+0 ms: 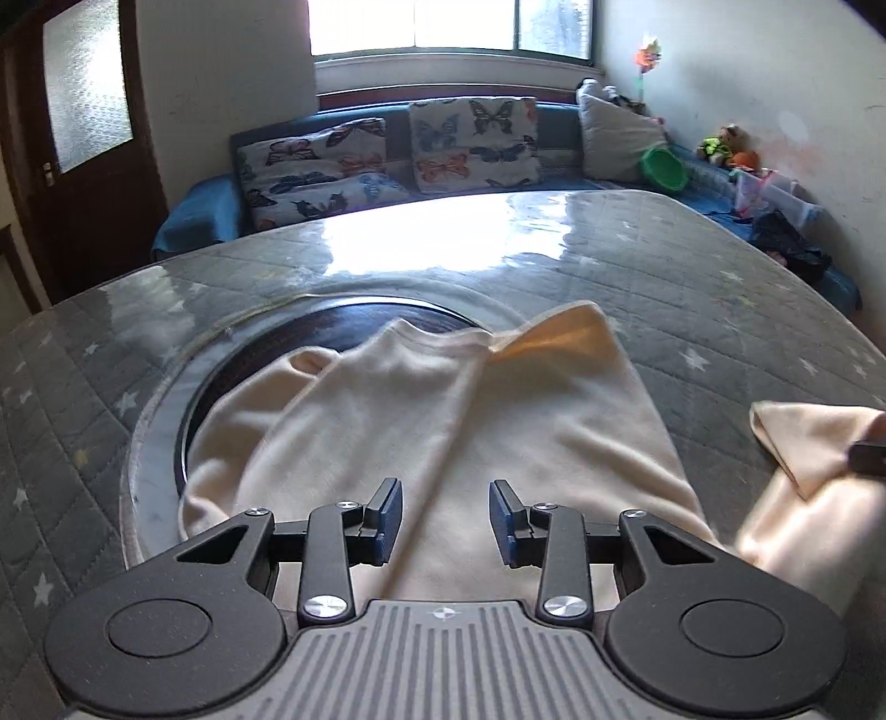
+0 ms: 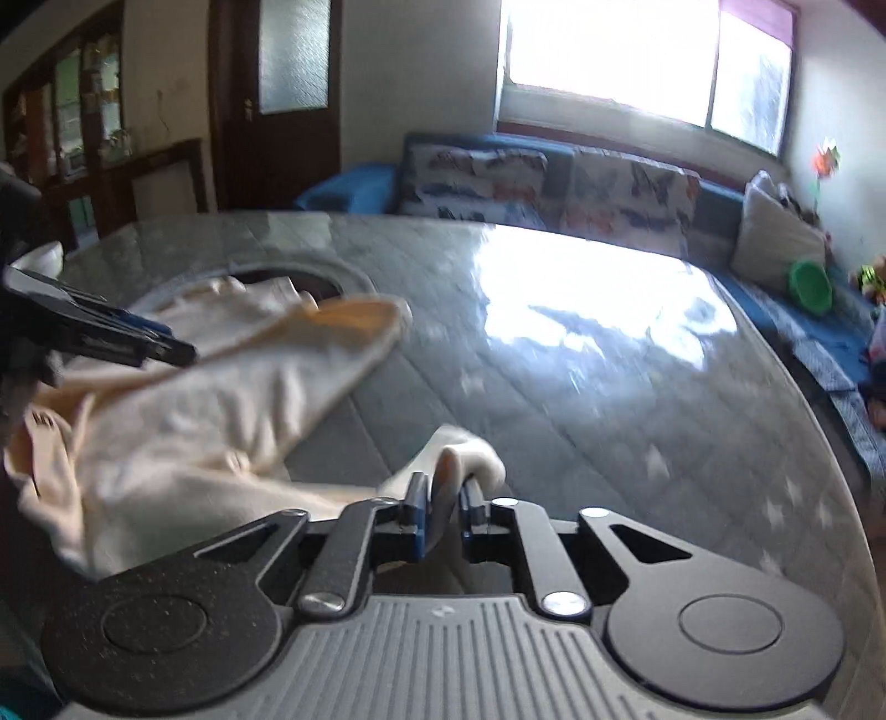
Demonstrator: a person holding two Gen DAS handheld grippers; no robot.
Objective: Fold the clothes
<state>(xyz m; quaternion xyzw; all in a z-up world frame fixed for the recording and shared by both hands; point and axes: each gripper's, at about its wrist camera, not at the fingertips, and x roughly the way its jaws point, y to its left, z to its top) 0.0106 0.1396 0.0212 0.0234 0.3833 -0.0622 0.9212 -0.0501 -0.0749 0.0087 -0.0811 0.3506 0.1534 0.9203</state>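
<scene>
A cream garment (image 1: pixel 443 421) lies on the quilted grey table (image 1: pixel 720 266), partly over a dark round inset (image 1: pixel 354 321). My left gripper (image 1: pixel 446 518) is open and empty, just above the garment's near part. My right gripper (image 2: pixel 446 512) is shut on a corner of the cream garment (image 2: pixel 465 451) and holds it off the table at the right side. The rest of the garment (image 2: pixel 210 399) trails to the left in the right wrist view. The left gripper (image 2: pixel 111 332) shows there above the cloth. The held corner (image 1: pixel 803 443) shows at the right edge of the left wrist view.
A blue sofa (image 1: pixel 210 205) with butterfly cushions (image 1: pixel 476 144) stands behind the table under a window (image 1: pixel 448 25). A green bowl (image 1: pixel 664 166) and toys (image 1: pixel 725 147) lie on the sofa's right end. A dark wooden door (image 1: pixel 83 138) is at the left.
</scene>
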